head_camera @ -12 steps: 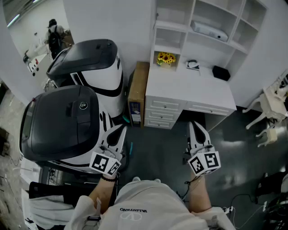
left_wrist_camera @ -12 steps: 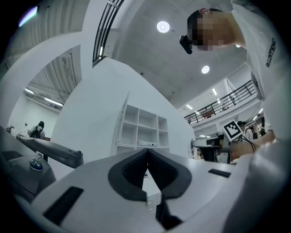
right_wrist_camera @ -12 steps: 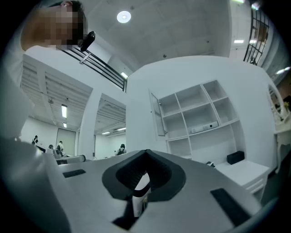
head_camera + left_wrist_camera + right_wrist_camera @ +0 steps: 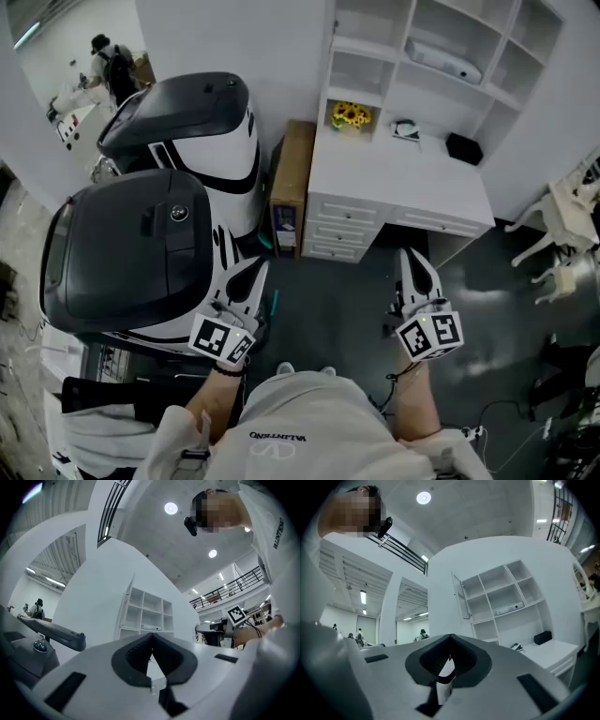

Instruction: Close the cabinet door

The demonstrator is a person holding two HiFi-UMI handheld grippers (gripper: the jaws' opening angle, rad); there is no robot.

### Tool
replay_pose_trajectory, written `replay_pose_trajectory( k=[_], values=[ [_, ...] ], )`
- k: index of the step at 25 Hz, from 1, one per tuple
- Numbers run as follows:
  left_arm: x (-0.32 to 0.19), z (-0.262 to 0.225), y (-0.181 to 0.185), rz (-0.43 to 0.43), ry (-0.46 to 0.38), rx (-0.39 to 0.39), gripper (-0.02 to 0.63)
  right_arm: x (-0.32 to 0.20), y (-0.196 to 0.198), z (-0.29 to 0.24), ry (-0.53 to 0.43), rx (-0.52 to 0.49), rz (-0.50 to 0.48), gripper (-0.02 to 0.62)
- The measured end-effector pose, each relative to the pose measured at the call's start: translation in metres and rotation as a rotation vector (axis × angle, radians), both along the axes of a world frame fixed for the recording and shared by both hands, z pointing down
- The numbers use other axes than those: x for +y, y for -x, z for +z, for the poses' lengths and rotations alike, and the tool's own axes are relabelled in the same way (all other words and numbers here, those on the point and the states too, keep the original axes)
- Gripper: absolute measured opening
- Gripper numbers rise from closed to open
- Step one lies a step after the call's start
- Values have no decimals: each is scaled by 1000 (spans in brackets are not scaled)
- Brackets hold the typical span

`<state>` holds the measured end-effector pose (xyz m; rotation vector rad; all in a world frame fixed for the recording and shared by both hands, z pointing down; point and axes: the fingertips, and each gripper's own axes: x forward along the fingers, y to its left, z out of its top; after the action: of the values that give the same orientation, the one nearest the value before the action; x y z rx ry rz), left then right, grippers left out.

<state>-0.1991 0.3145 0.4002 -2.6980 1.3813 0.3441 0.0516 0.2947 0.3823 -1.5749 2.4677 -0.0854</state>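
Head view: a person stands on the dark floor (image 4: 337, 309) in front of a white desk whose worktop (image 4: 403, 183) carries an open shelf unit (image 4: 394, 42). The cabinet door (image 4: 459, 597) hangs at the upper left corner of this shelf unit and stands swung open, edge-on toward the person; in the head view it shows only as a thin strip (image 4: 329, 28). The left gripper (image 4: 255, 272) and the right gripper (image 4: 412, 258) are held level before the desk, well apart from the door and touching nothing. Left gripper view: the fingers (image 4: 136, 656) meet at their tips, with nothing between them. Right gripper view: the fingers (image 4: 433, 656) likewise lie together, empty. On the worktop, against the shelf unit, stand yellow flowers (image 4: 349, 115) at the left and a black box (image 4: 462, 150) at the right; a white device (image 4: 442, 61) lies on a shelf above. Drawers (image 4: 342, 230) fill the desk front. Left of the desk lean a brown board (image 4: 291, 173) and two black-and-white machines (image 4: 131, 253).
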Motion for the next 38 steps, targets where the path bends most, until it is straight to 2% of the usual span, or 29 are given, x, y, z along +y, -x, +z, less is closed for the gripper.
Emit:
replay_pose_trajectory(
  k=[12,21,29,38],
  values=[
    [7,26,27,43,45,24,3,-6,42,7,10,17,5,11],
    [-12,35,16,63,67,9,3,-25,38,14,26,6,9,11],
    [-54,30,-4,50,56,-11,3,-72,24,18,25,-8,-17,11],
    [-131,19,-36,9,35,-22,3,-154,-2,12,1,-18,-77,11]
  ],
)
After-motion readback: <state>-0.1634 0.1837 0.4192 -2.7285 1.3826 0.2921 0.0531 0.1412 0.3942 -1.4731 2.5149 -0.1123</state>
